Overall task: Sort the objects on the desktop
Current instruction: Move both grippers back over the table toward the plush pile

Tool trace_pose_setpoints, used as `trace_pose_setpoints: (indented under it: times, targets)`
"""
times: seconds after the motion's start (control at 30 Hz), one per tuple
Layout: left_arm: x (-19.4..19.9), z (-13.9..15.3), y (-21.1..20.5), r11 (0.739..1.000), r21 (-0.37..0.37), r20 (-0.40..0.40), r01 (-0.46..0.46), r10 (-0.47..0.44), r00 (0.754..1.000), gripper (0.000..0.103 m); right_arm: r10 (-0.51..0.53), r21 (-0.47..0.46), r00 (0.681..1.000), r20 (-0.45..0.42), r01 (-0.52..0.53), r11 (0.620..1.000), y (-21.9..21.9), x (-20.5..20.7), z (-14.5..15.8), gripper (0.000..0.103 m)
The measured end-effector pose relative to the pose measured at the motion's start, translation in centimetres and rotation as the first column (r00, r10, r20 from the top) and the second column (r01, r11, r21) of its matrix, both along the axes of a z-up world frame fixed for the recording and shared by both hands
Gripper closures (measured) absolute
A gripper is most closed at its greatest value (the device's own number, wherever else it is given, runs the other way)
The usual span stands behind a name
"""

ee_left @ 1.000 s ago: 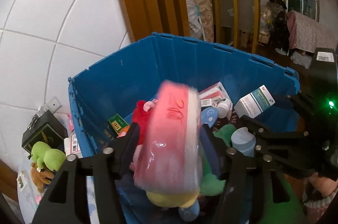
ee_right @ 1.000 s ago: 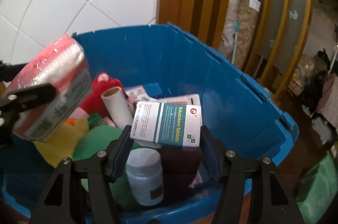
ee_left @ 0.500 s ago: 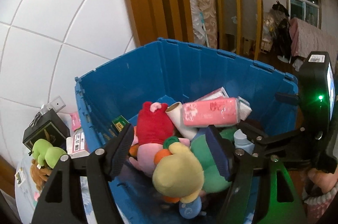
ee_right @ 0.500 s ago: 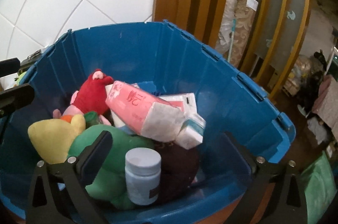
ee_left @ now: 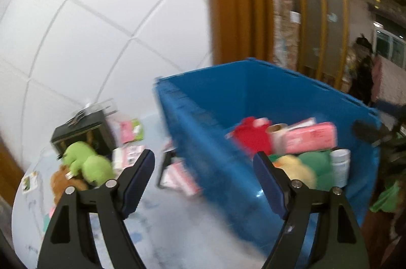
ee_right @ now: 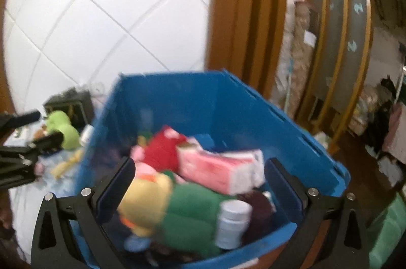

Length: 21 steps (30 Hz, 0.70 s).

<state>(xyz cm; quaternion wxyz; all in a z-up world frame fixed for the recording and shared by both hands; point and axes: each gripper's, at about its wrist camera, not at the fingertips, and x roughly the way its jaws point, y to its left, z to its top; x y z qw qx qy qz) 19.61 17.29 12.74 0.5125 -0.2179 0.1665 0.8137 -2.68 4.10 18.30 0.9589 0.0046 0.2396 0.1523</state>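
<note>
A blue bin (ee_left: pixel 215 101) (ee_right: pixel 177 96) holds a pink tissue pack (ee_left: pixel 309 138) (ee_right: pixel 215 167), a red plush (ee_left: pixel 250 134) (ee_right: pixel 162 147), a yellow plush (ee_right: pixel 147 198), a green plush (ee_right: pixel 192 215) and a white bottle (ee_left: pixel 340 165) (ee_right: pixel 232 220). My left gripper (ee_left: pixel 204 157) hangs over the table at the bin's left wall. Its jaws are opening and nothing is between them. My right gripper (ee_right: pixel 200 163) stands wide open above the bin's near side, holding nothing. A light green plush toy (ee_left: pixel 86 160) (ee_right: pixel 63 127) lies on the table left of the bin.
On the pale table (ee_left: pixel 165 226) left of the bin are a black box (ee_left: pixel 81 132), pink packets (ee_left: pixel 130 129) and flat cards (ee_left: pixel 177 175). A white tiled wall and wooden door frame (ee_left: pixel 233 2) stand behind. A green bag (ee_right: pixel 388 228) sits at the right.
The left gripper let go of the pink pack into the bin and swung left over the table. The right gripper dropped the white medicine box, opened wide and drew back and up.
</note>
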Motion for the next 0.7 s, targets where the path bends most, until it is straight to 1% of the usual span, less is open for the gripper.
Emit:
trace_pose_setpoints:
  times: [0.13, 0.2, 0.3, 0.4, 0.53, 0.63, 0.7]
  targets:
    - [-6.4, -1.7, -4.6, 0.995, -0.018, 0.009, -0.093, 0.094, 0.996, 0.023, 0.037, 0.019, 0.997, 0.062, -0.038, 0.999, 4.6, -2.6, 2.6, 0.0]
    - [-9.1, -2.8, -6.6, 0.991, -0.036, 0.015, -0.126, 0.127, 0.992, 0.023, 0.066, 0.033, 0.994, 0.085, -0.069, 0.997, 7.7, -4.0, 3.7, 0.0]
    - [-13.4, -4.8, -9.3, 0.983, -0.078, 0.034, -0.166, 0.169, 0.985, 0.023, 0.11, 0.045, 0.99, 0.093, -0.114, 0.992, 12.1, -5.2, 4.5, 0.0]
    - [-17.0, -7.2, -11.4, 0.973, -0.13, 0.057, -0.188, 0.197, 0.979, 0.023, 0.156, 0.055, 0.985, 0.078, -0.161, 0.985, 16.8, -6.2, 4.4, 0.0]
    - [-20.7, -10.4, -12.9, 0.958, -0.201, 0.079, -0.206, 0.225, 0.971, 0.023, 0.202, 0.07, 0.979, 0.022, -0.203, 0.977, 22.2, -6.2, 2.5, 0.0]
    - [-23.1, -12.7, -13.1, 0.951, -0.234, 0.102, -0.202, 0.23, 0.968, 0.023, 0.23, 0.104, 0.972, -0.04, -0.225, 0.969, 25.7, -5.1, -0.7, 0.0]
    - [-24.7, -14.4, -12.3, 0.949, -0.25, 0.11, -0.191, 0.224, 0.968, 0.023, 0.234, 0.138, 0.965, -0.121, -0.217, 0.966, 27.9, -3.3, -4.0, 0.0]
